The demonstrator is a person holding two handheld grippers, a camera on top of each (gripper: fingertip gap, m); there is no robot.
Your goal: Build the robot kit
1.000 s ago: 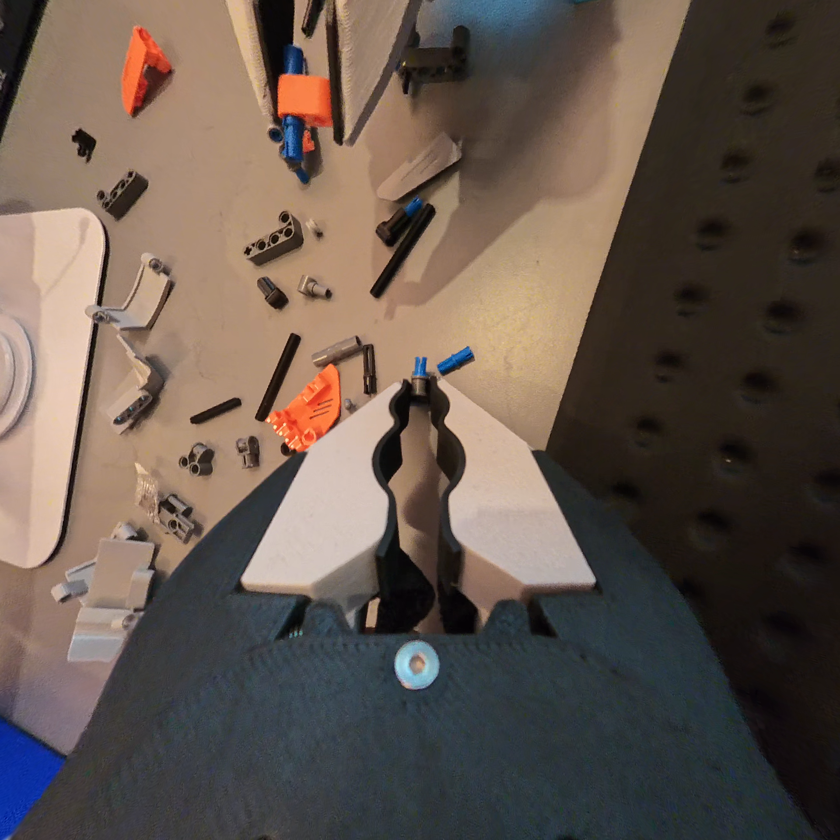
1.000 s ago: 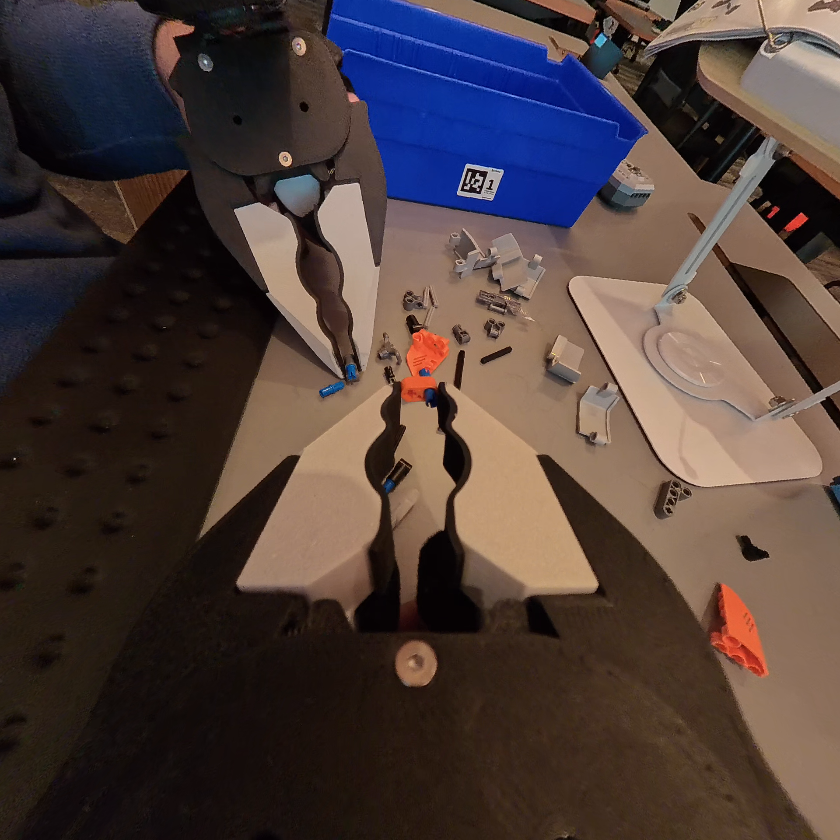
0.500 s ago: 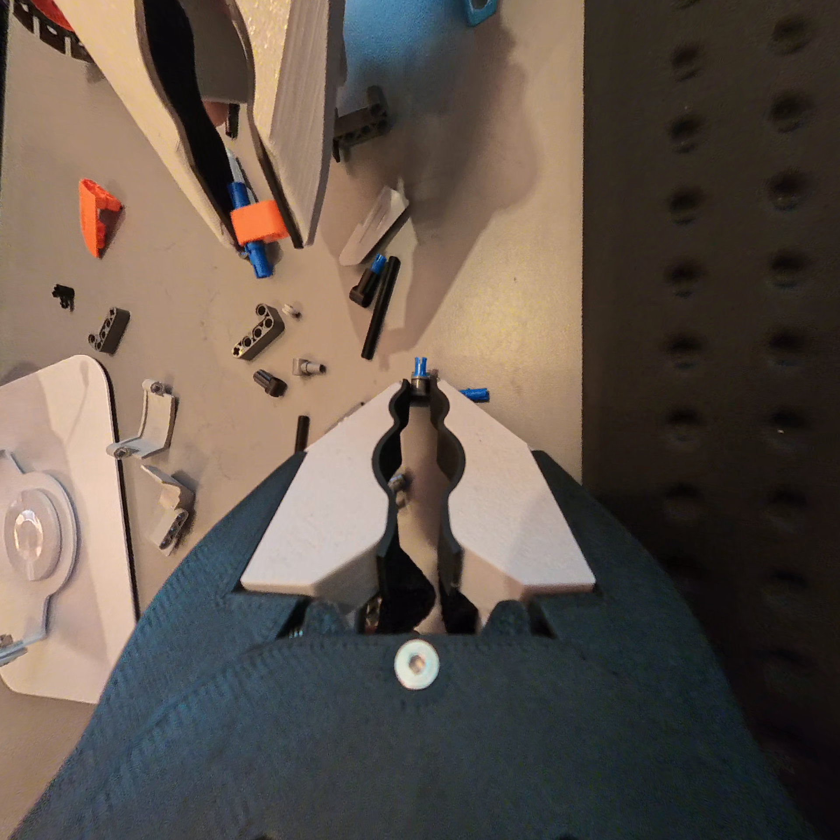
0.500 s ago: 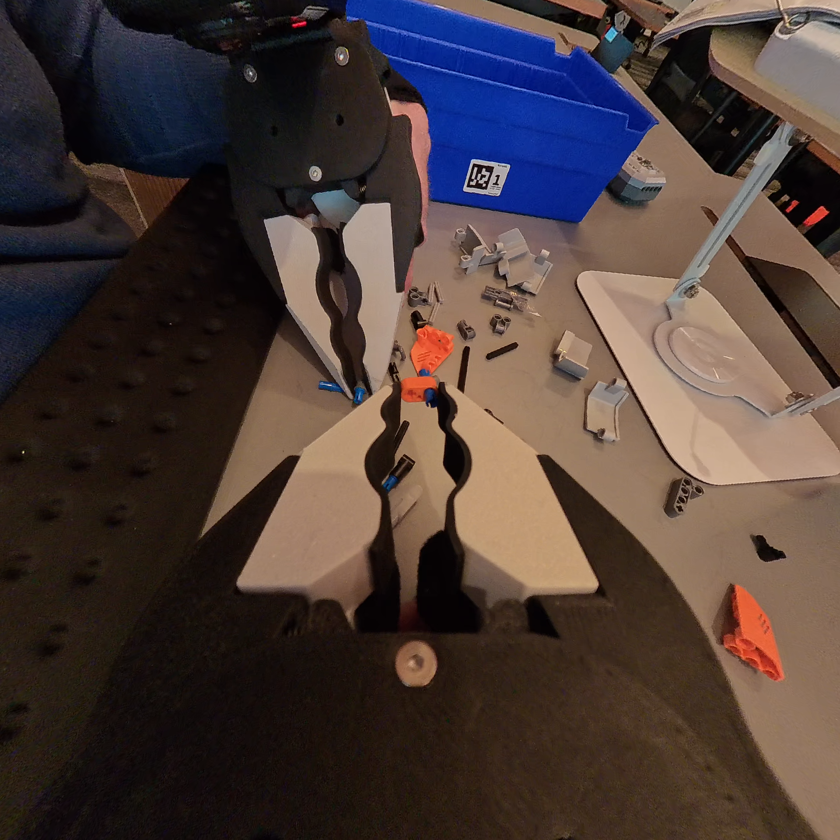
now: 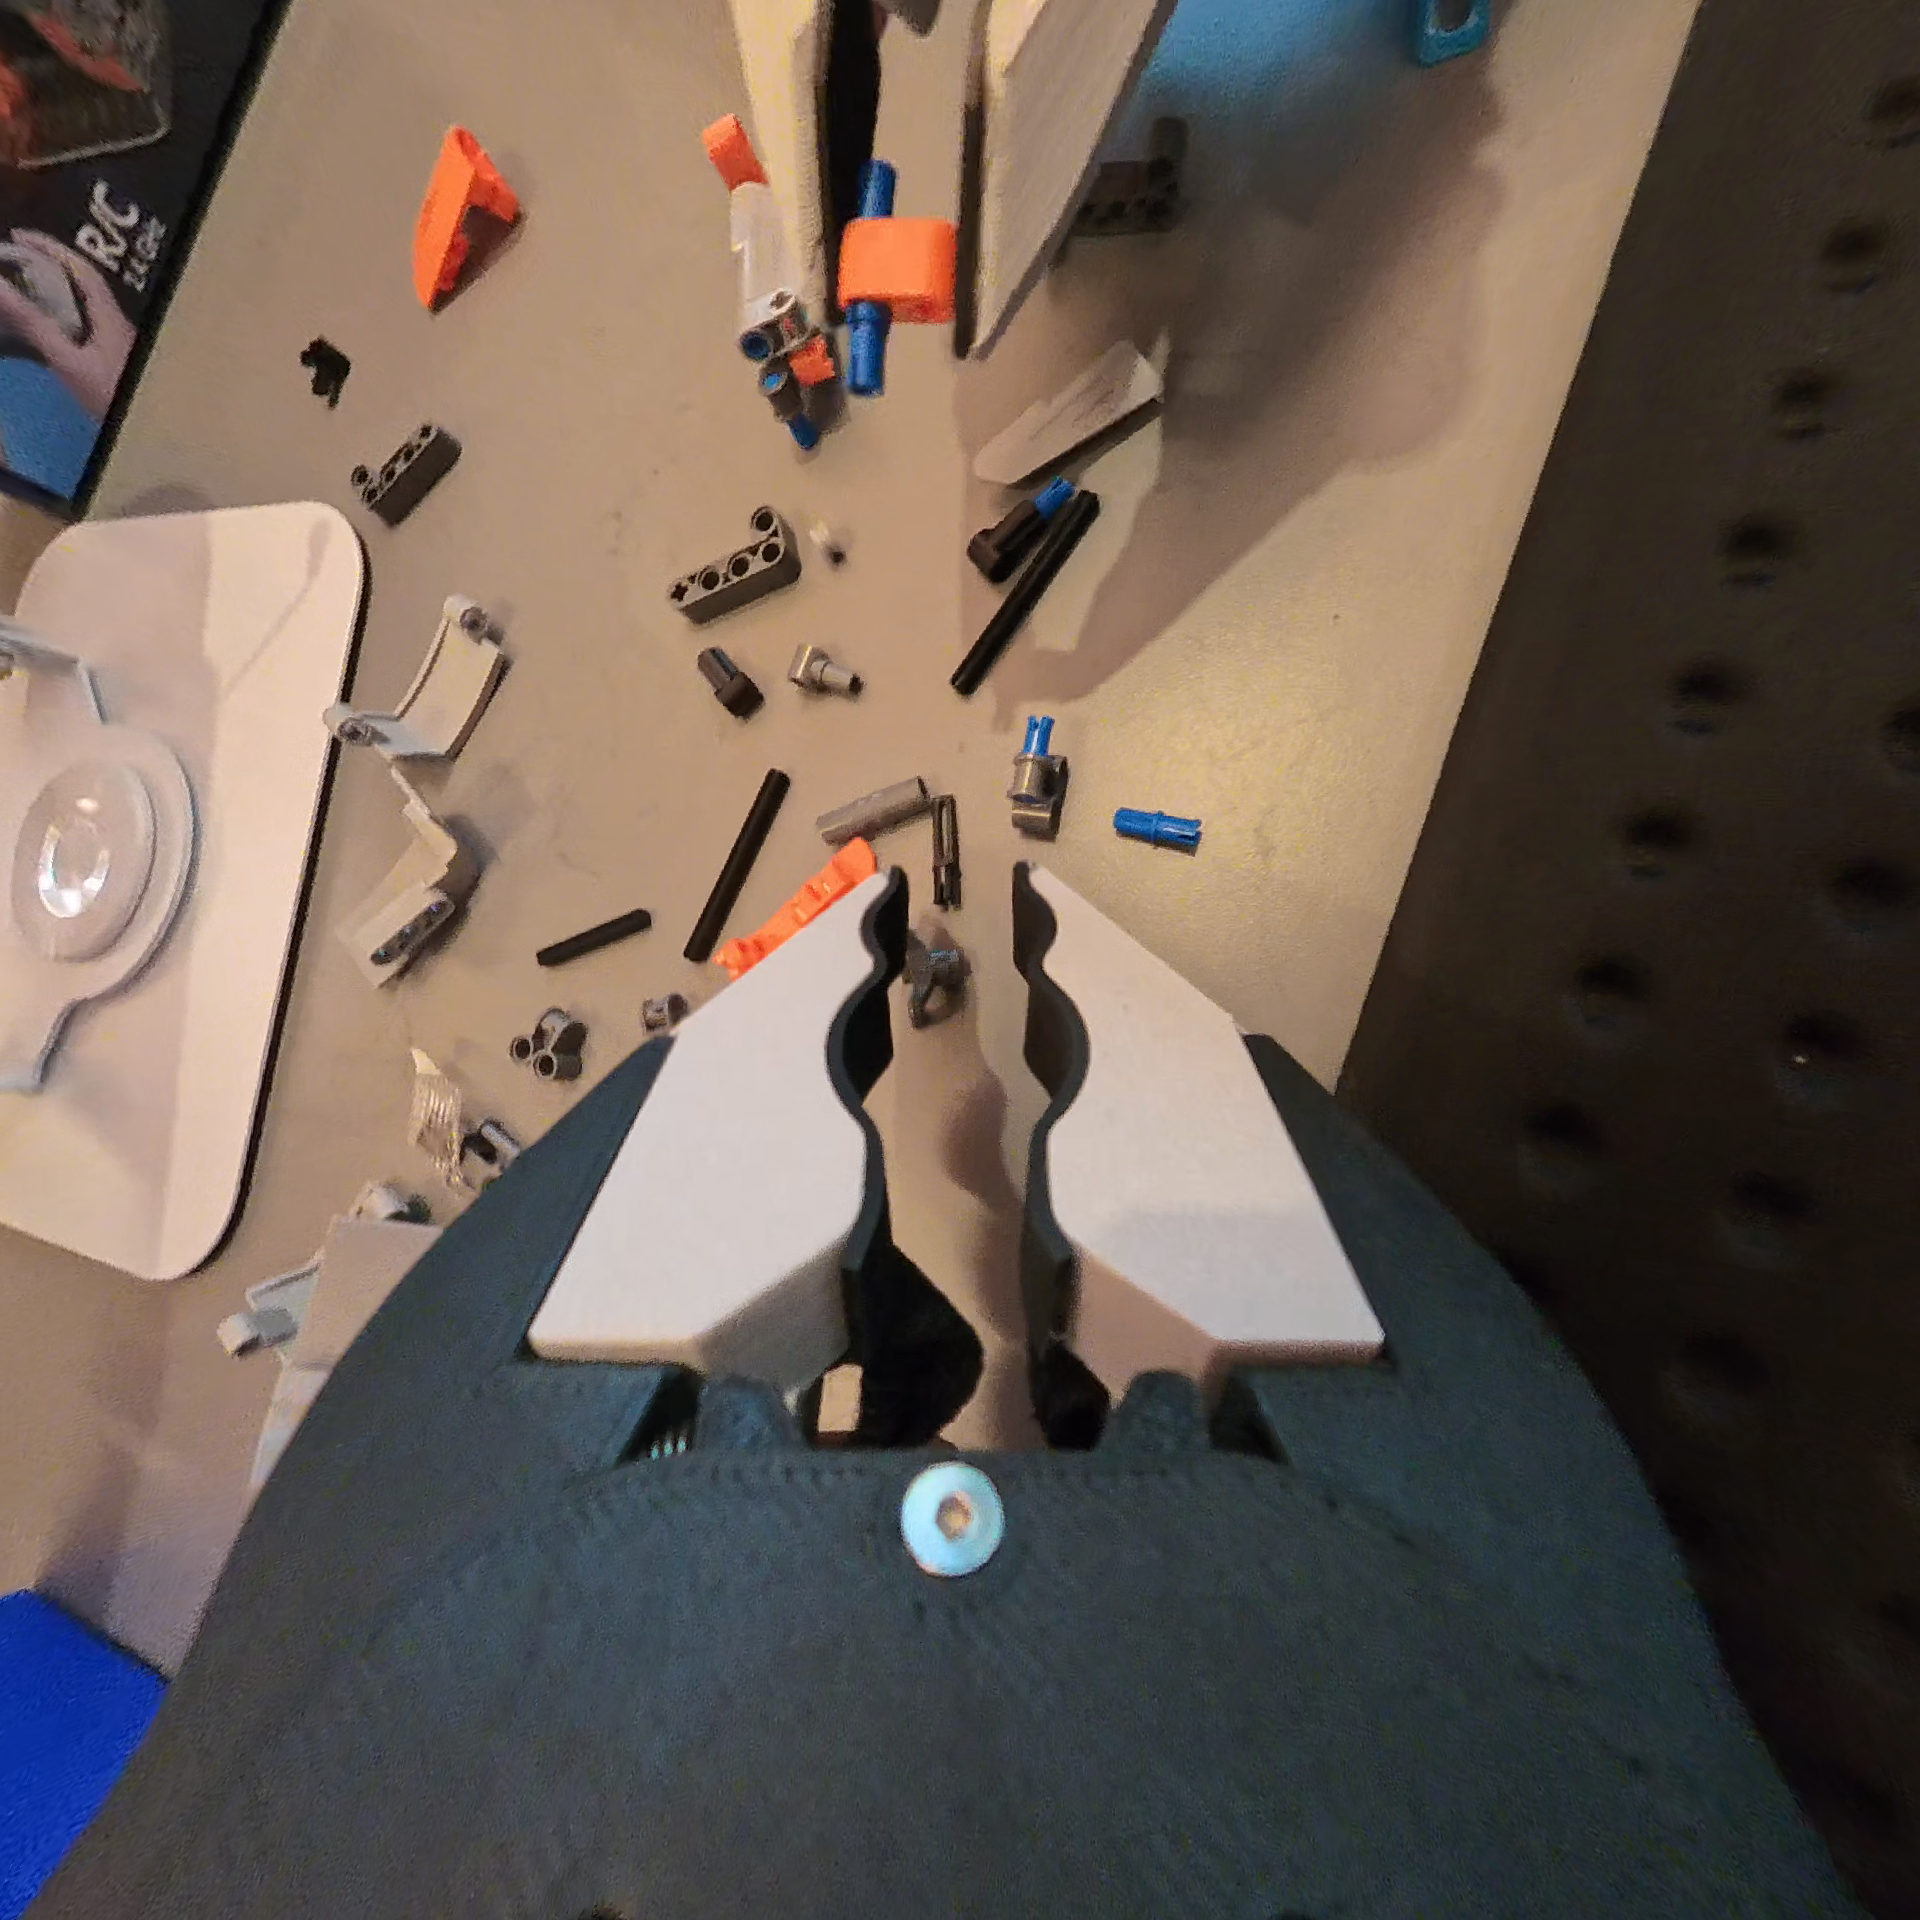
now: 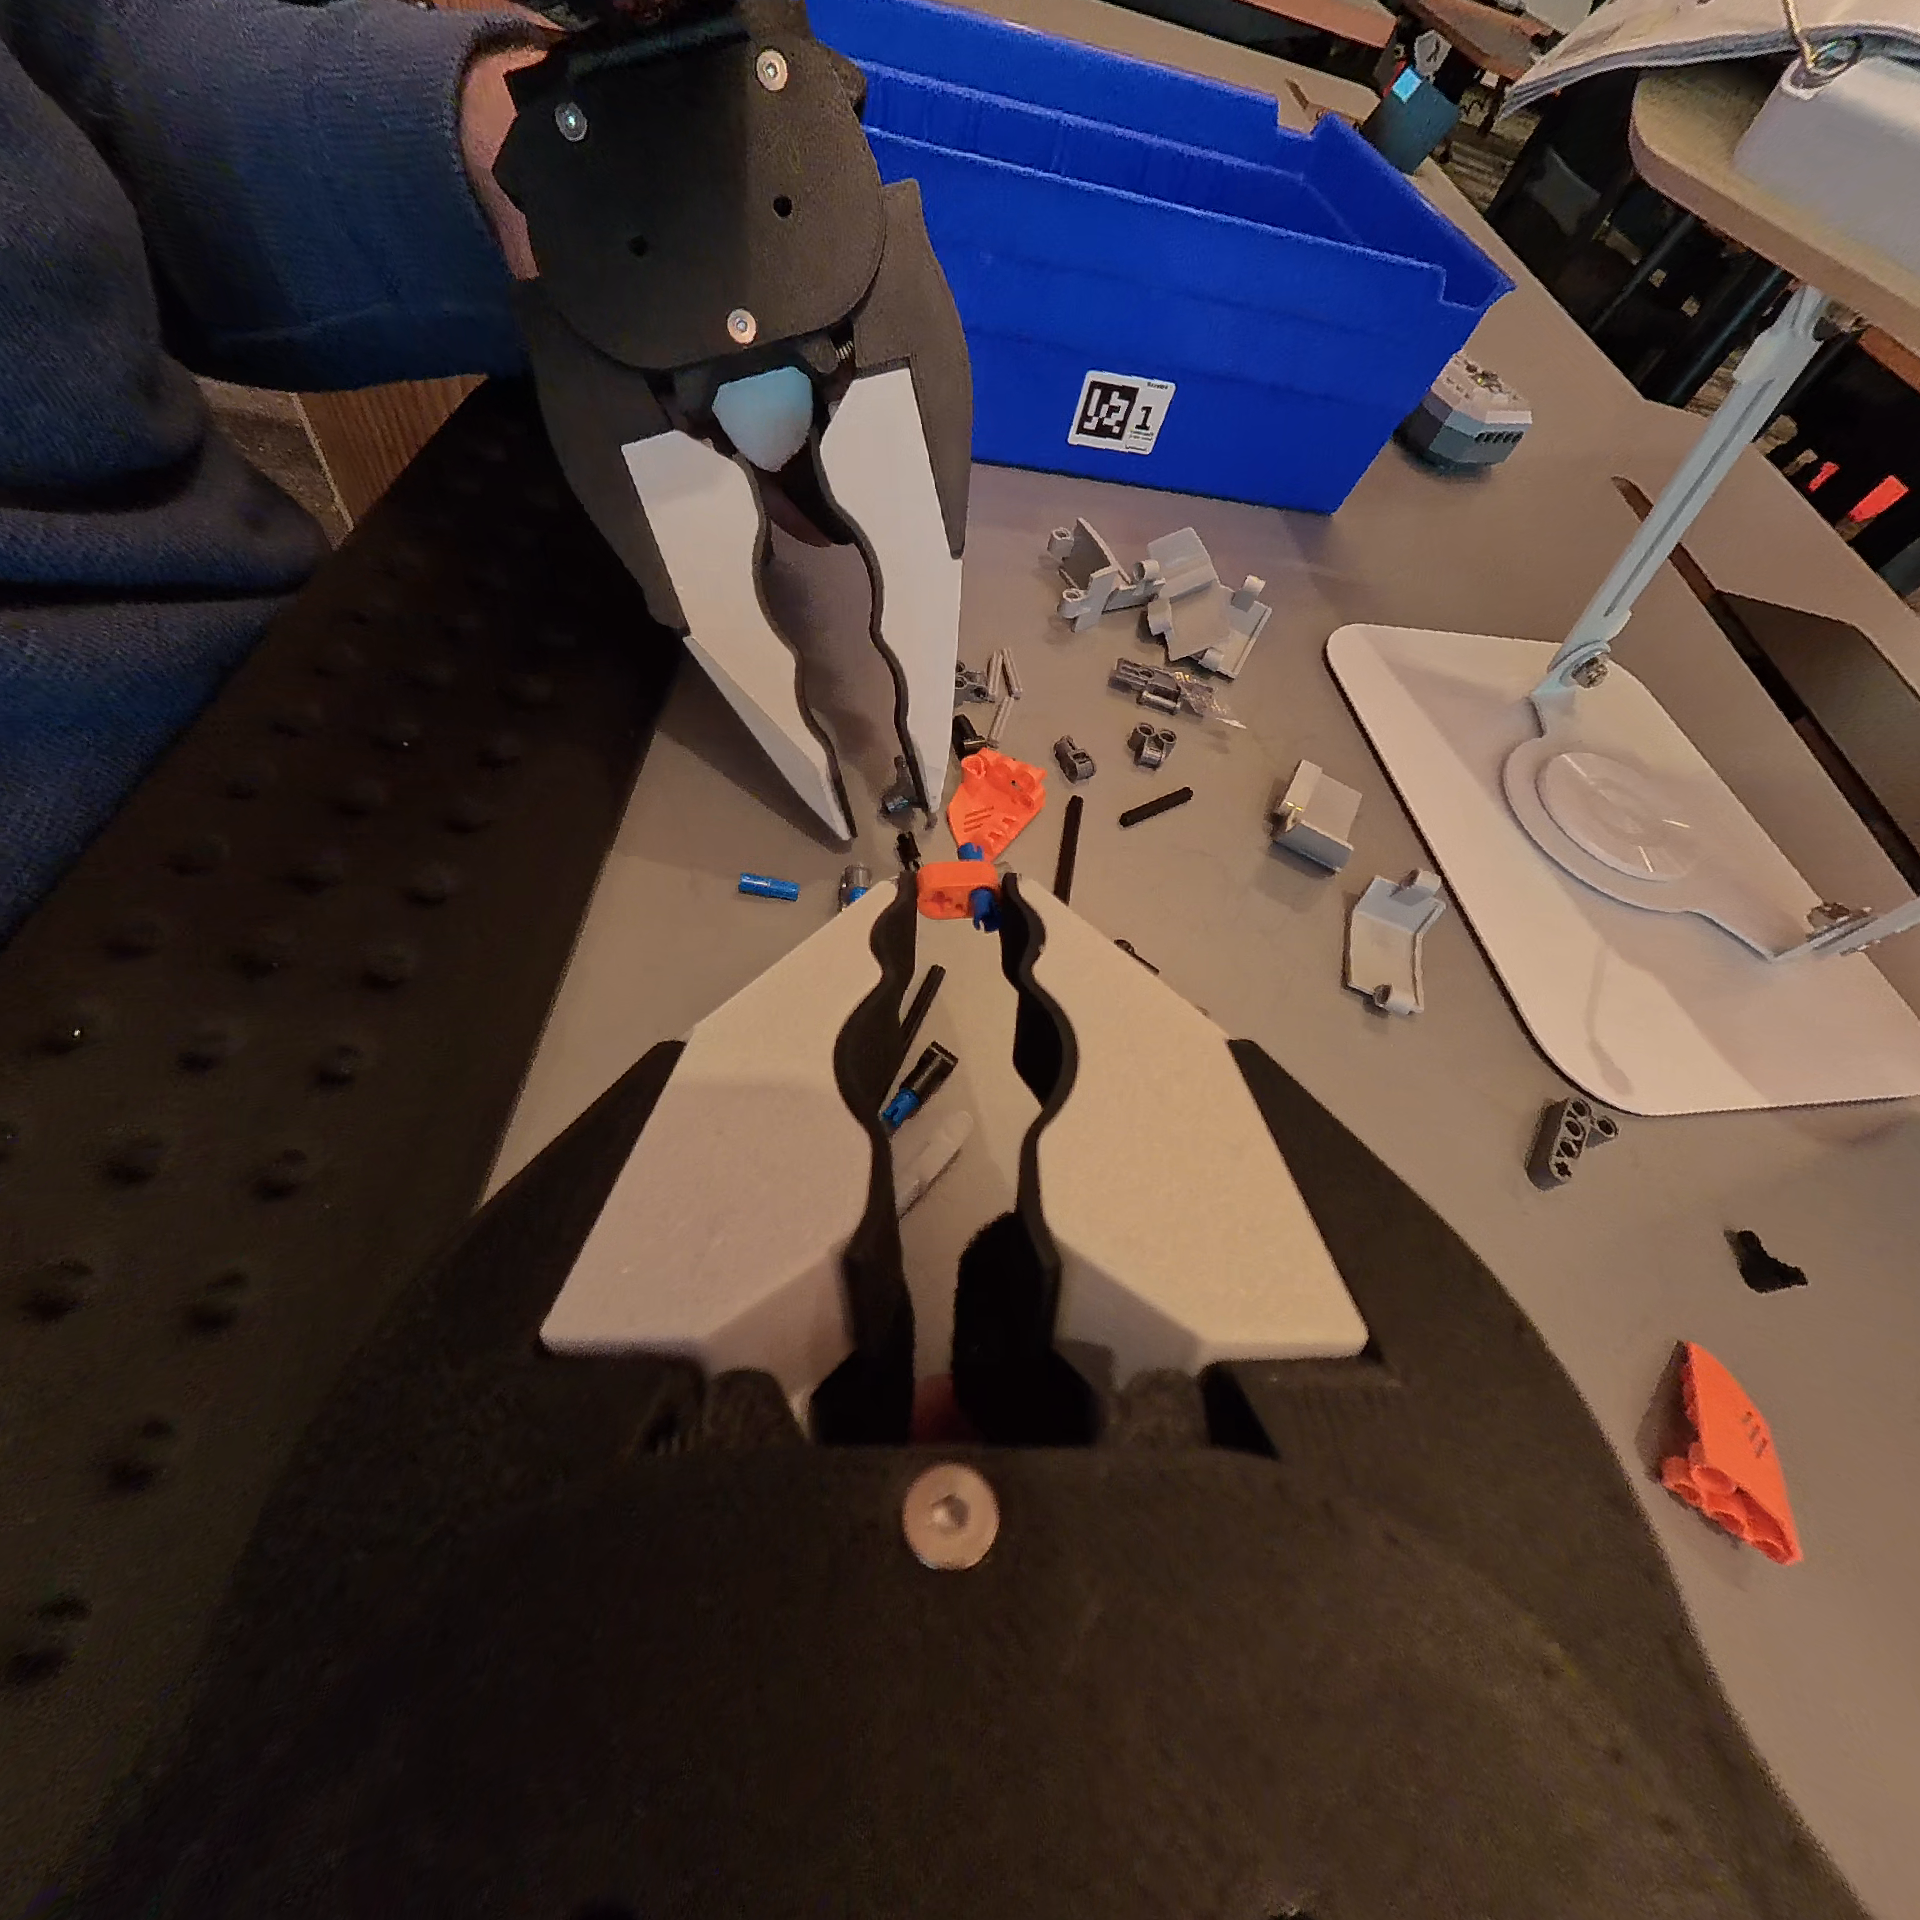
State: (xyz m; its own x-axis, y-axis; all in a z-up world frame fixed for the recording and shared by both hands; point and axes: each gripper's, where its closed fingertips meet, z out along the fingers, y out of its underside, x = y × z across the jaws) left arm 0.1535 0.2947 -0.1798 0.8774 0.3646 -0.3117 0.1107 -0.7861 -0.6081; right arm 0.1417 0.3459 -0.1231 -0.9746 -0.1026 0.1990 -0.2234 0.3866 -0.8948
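Observation:
My left gripper [image 5: 958, 881] is open and empty, its tips low over the grey table. A small grey connector with a blue pin [image 5: 1036, 790] lies just beyond its right fingertip, and a loose blue pin [image 5: 1156, 828] lies to the right of that. A dark grey piece [image 5: 935, 971] lies between the fingers. My right gripper [image 6: 951, 894] is shut on an orange connector with a blue pin through it [image 6: 951, 891], which also shows in the left wrist view [image 5: 896, 270]. The left gripper [image 6: 883, 812] stands just beyond it, open.
Black axles, grey beams and an orange panel [image 5: 800, 909] are scattered on the table. A white magnifier stand base [image 6: 1558, 883] is at the right, a blue bin [image 6: 1143, 260] behind, another orange panel [image 6: 1730, 1455] near right, and a black perforated mat [image 5: 1662, 935] along the edge. It is some 20 cm from my right tips to the orange panel [image 6: 1730, 1455]. It turns up in the left wrist view [image 5: 455, 177] as well.
My left gripper has opened and let go of the grey connector with the blue pin, which now lies on the table. The right gripper keeps its hold on the orange piece.

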